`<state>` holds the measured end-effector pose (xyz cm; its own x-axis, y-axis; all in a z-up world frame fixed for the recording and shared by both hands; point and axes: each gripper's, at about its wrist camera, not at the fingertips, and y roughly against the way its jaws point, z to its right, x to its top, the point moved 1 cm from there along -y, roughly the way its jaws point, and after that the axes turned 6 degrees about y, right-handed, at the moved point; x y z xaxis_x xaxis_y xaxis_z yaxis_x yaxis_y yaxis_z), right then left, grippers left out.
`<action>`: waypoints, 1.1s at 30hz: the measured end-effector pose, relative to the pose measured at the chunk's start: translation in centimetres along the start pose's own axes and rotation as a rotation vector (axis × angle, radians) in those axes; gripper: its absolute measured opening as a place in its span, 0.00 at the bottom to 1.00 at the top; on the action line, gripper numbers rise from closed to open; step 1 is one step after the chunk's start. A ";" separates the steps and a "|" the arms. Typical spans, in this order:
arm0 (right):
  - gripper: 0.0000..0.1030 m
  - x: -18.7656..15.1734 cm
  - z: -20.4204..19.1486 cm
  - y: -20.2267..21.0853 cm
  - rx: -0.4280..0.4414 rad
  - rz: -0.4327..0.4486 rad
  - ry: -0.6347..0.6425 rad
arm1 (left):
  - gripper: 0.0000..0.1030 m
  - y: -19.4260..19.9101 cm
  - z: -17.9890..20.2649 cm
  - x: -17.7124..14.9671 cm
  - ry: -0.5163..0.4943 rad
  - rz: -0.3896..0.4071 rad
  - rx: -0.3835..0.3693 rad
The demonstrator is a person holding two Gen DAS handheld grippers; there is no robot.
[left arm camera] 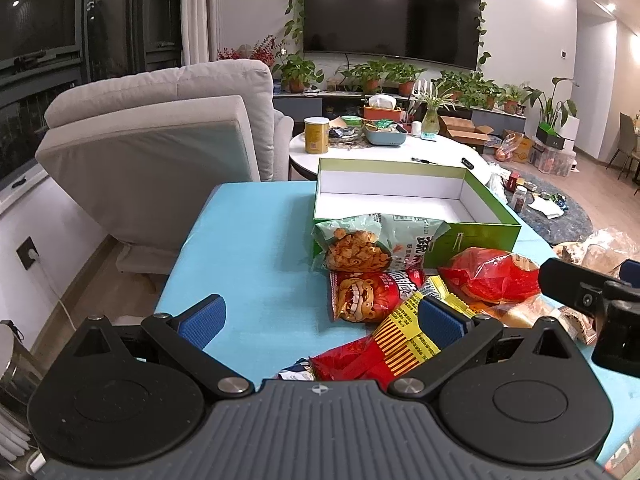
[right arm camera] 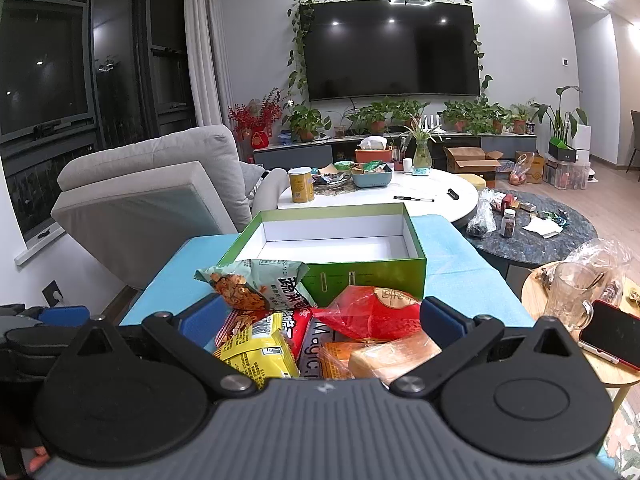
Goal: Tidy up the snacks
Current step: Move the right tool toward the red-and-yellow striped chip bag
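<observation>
So I'm holding both tongs over the snack pile on the blue table (left arm camera: 248,248), and neither one is gripping anything. My left gripper (left arm camera: 320,320) is sitting with its jaws spread wide; its right pad (left arm camera: 440,322) is hovering over the yellow striped packet (left arm camera: 404,336), while the bare cloth is showing under the rest of the gap. My right gripper (right arm camera: 320,320) is also gaping open, with most of the pile lying between and just ahead of its fingers: the yellow packet (right arm camera: 256,350), a red crinkly bag (right arm camera: 372,316) and a wrapped loaf-looking thing (right arm camera: 392,356).

The pale green chip bag (left arm camera: 372,246) is leaning against the front wall of the green box (left arm camera: 480,236), which is standing open just past the pile with nothing showing inside it.

Writing-wise: the green bag and the red bag with the grinning cartoon face (left arm camera: 368,294) are carrying big Chinese characters I can't make out properly. I'm seeing "Magic" on a dark wrapper (right arm camera: 316,346) from the right camera. The yellow packet's small print is too tiny to read.
</observation>
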<state>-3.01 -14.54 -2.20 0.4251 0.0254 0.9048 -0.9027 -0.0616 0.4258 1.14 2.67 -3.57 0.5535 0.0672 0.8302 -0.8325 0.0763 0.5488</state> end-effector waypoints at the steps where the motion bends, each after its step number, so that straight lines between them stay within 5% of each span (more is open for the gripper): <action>1: 0.77 0.0 0.0 0.0 0.001 -0.001 0.002 | 1.00 -0.1 0.0 0.0 0.001 -0.002 0.001; 33: 0.77 -0.6 -0.3 -0.8 0.002 -0.025 0.022 | 1.00 -0.9 -0.4 -0.9 -0.001 -0.041 0.011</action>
<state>-2.53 -14.21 -3.06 0.4456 0.0489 0.8939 -0.8918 -0.0631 0.4481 1.44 2.92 -4.82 0.5875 0.0636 0.8067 -0.8091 0.0677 0.5838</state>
